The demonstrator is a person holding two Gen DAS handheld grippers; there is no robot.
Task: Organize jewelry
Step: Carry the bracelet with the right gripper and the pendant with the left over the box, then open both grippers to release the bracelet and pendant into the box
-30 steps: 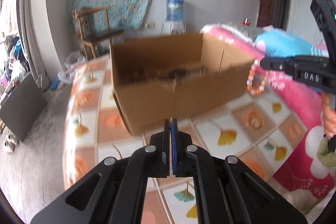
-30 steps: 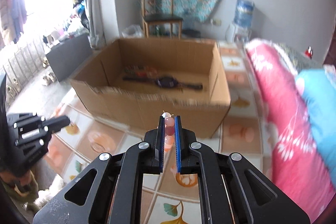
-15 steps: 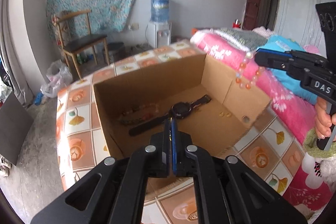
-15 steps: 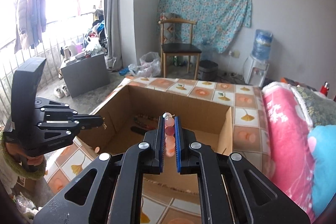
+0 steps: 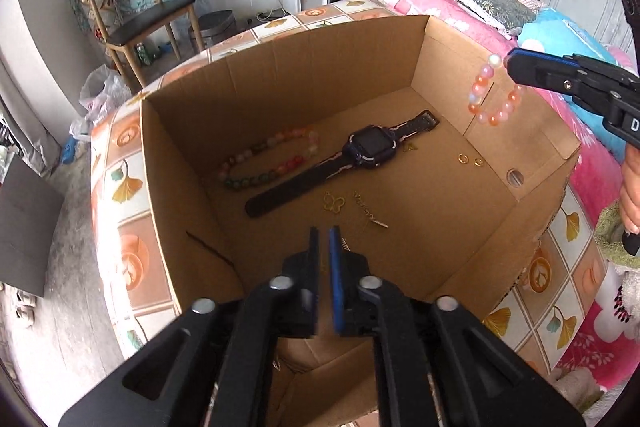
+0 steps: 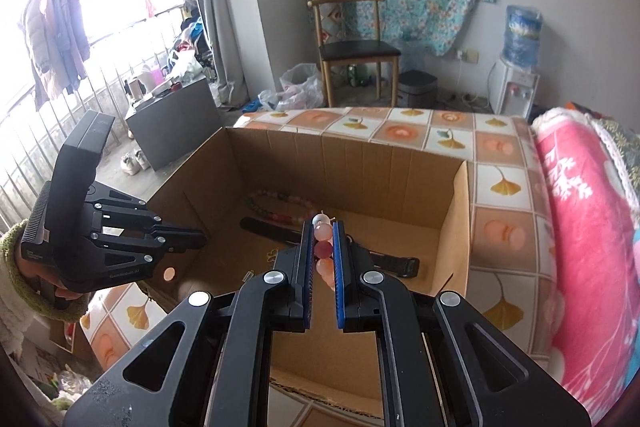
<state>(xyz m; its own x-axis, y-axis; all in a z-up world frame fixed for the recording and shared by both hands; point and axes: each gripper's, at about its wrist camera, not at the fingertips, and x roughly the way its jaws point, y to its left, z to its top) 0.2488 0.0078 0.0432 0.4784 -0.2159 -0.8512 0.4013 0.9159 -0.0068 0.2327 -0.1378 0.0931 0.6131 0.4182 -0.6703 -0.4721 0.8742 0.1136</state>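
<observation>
An open cardboard box [image 5: 280, 67] holds a bead necklace [image 5: 264, 163], a black watch [image 5: 370, 149], gold butterfly earrings [image 5: 334, 203], a short chain [image 5: 370, 215] and small gold rings [image 5: 468, 159]. My left gripper [image 5: 323, 231] hangs over the box's near side, pointing down into it. Its jaws are opening by a narrow gap, and I can make out nothing between them. My right gripper [image 6: 323, 227] is shut on a pink bead bracelet [image 6: 323, 249]. In the left wrist view the bracelet [image 5: 494, 95] dangles from that gripper above the box's right wall.
The box stands on a table with a tiled ginkgo-pattern cloth [image 6: 500, 183]. A pink blanket [image 6: 580, 227] lies along the right side. Beyond the table stand a wooden chair [image 6: 356, 47] and a water dispenser [image 6: 516, 75]. A hand [image 5: 630, 187] grips the right tool's handle.
Both grippers have moved forward and tipped down over the box, so its floor now shows. The left jaws have parted slightly. The bracelet has come closer to the box's right wall.
</observation>
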